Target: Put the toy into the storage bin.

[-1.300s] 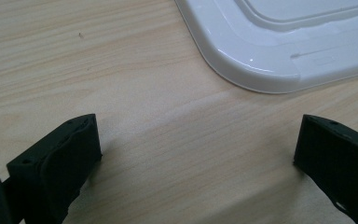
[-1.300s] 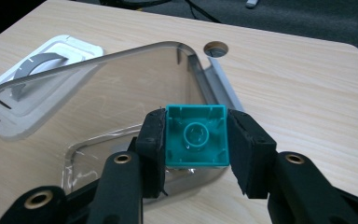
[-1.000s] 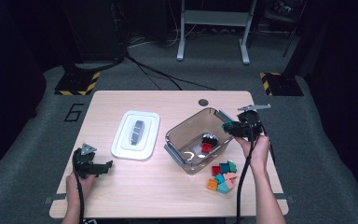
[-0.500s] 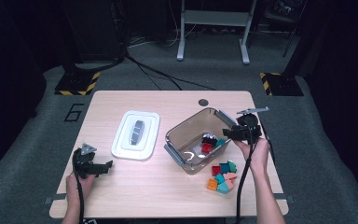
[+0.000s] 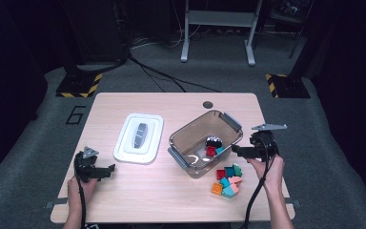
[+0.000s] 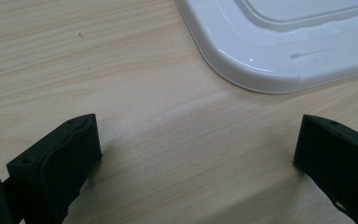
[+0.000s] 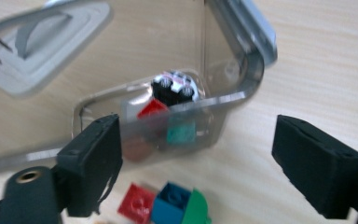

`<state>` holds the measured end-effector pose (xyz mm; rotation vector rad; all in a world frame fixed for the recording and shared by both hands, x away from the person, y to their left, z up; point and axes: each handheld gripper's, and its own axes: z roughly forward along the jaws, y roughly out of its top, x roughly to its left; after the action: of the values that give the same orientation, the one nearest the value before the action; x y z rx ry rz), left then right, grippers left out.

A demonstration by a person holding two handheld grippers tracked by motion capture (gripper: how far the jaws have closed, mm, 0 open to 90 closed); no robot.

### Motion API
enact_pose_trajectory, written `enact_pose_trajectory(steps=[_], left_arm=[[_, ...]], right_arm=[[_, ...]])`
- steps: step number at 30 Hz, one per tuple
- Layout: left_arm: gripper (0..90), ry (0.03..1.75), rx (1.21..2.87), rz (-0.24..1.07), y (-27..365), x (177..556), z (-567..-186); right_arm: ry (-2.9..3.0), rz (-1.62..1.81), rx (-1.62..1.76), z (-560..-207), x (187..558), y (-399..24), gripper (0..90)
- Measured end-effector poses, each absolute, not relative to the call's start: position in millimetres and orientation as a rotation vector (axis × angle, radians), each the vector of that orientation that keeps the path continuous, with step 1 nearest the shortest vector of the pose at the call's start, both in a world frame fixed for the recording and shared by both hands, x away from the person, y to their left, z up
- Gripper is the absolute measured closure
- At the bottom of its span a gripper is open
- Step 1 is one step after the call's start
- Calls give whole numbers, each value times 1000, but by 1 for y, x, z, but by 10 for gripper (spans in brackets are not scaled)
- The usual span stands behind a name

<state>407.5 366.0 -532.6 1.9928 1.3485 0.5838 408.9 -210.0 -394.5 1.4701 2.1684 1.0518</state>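
Dark flooring and a metal stand frame surround a pale wooden table (image 5: pixel 171 200) in the high view. At centre right sits one clear bin (image 5: pixel 205 142), its long axis slanting from lower left to upper right, with a few pieces already inside: a black-and-white one, a red one and something teal. One white lid (image 5: pixel 139 138) lies flat to the bin's left, apart from it. Just below the bin's lower right corner is the loose pile of bricks (image 5: pixel 227 180); I count about seven, though the overlap makes that uncertain. The right gripper (image 5: pixel 236 150) hovers between the bin's right wall and that pile, so the bricks lie just below and slightly left of it in the frame. It is by far the nearer hand. The left gripper (image 5: pixel 110 168) rests at lower left, well apart from the bricks, below the lid.

From the left gripper view, wood grain runs across the frame, the jaws stand spread wide with nothing between them, and one rounded corner of the lid (image 6: pixel 279 51) shows at upper right.

From the right gripper view, the jaws have just been opening and now stand wide apart, empty. The bin (image 7: pixel 242 84) fills the upper half, and the bricks (image 7: pixel 165 205) sit at bottom centre, close beneath the gap, red, blue and green showing.
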Motion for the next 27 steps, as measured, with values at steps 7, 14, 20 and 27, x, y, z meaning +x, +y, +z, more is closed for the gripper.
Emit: enact_pose_trajectory(steps=[7, 14, 20, 27], left_arm=[[3, 1347, 1993, 586, 366, 408, -533], [2, 1347, 1992, 586, 366, 408, -533], [3, 1349, 1992, 584, 366, 407, -533], [3, 1348, 1992, 585, 366, 408, -533]], right_arm=[[2202, 971, 1502, -426, 390, -219, 98], [2222, 945, 1537, -458, 387, -220, 330], [2233, 916, 1618, -477, 390, -215, 468], [2249, 883, 1636, -483, 394, -216, 586]])
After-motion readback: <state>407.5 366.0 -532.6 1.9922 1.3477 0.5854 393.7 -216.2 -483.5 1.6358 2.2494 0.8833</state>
